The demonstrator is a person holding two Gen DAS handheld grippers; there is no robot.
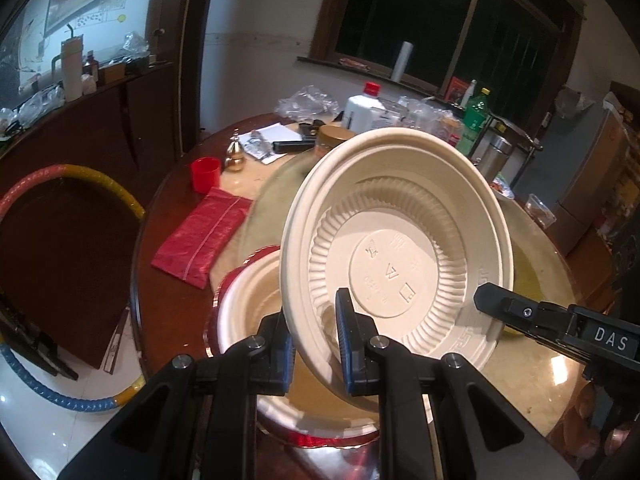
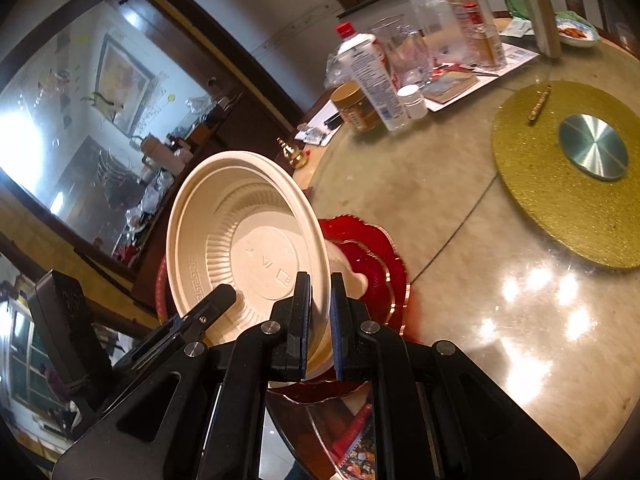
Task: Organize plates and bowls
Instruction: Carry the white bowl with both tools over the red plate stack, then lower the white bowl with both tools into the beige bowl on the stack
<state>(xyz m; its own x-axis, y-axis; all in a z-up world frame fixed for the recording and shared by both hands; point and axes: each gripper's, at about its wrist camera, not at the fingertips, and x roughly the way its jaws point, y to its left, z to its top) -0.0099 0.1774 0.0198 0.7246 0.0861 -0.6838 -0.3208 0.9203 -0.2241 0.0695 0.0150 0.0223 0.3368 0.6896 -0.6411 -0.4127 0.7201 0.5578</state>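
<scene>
A cream disposable bowl (image 1: 400, 232) is held tilted on edge above the table, its inside facing both cameras; it also shows in the right wrist view (image 2: 248, 240). My left gripper (image 1: 314, 344) is shut on its rim. My right gripper (image 2: 320, 320) is shut on the opposite rim; its finger shows in the left wrist view (image 1: 504, 308). Below sits another cream bowl (image 1: 248, 304) on a red scalloped plate (image 2: 368, 264), also visible in the left wrist view (image 1: 320, 438).
The round glass-topped table (image 2: 500, 320) has a gold turntable mat (image 2: 560, 200) at its centre. At the back stand bottles (image 2: 372, 80), a jar (image 1: 332, 138), a red cup (image 1: 205, 174) and a red cloth (image 1: 204, 236). A hoop (image 1: 80, 400) leans on the left.
</scene>
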